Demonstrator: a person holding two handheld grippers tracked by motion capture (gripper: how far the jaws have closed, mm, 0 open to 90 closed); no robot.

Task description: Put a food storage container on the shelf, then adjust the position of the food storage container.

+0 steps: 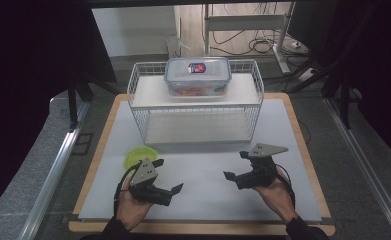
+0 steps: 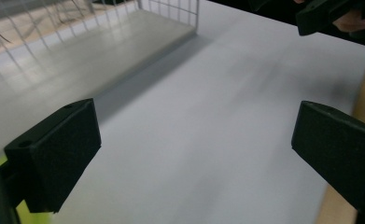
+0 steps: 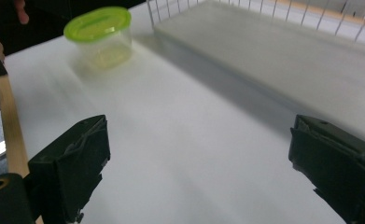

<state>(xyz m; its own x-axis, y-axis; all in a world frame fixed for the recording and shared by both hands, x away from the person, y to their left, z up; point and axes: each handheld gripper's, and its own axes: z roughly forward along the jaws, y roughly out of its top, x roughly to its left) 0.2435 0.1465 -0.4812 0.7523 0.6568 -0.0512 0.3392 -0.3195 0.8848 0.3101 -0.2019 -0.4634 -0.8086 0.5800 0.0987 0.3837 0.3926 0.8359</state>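
My left gripper (image 1: pixel 168 175) is open over the white mat's front left, its jaws (image 2: pixel 194 140) wide apart above bare mat. My right gripper (image 1: pixel 237 165) is open at the front right, nothing between its jaws (image 3: pixel 201 149). A round clear tub with a lime-green lid (image 1: pixel 135 157) stands on the mat just behind the left gripper; in the right gripper view the tub (image 3: pixel 101 35) sits far off at the upper left. A white wire rack (image 1: pixel 198 120) stands at the back, and a clear lidded box (image 1: pixel 198 75) with orange contents rests on its top shelf.
The rack's lower shelf (image 3: pixel 283 56) is bare. The mat lies on a wooden board whose edge (image 1: pixel 297 125) shows around it. Dark stands and cables are on the floor beyond the table. The right gripper (image 2: pixel 320 14) appears at the top right of the left gripper view.
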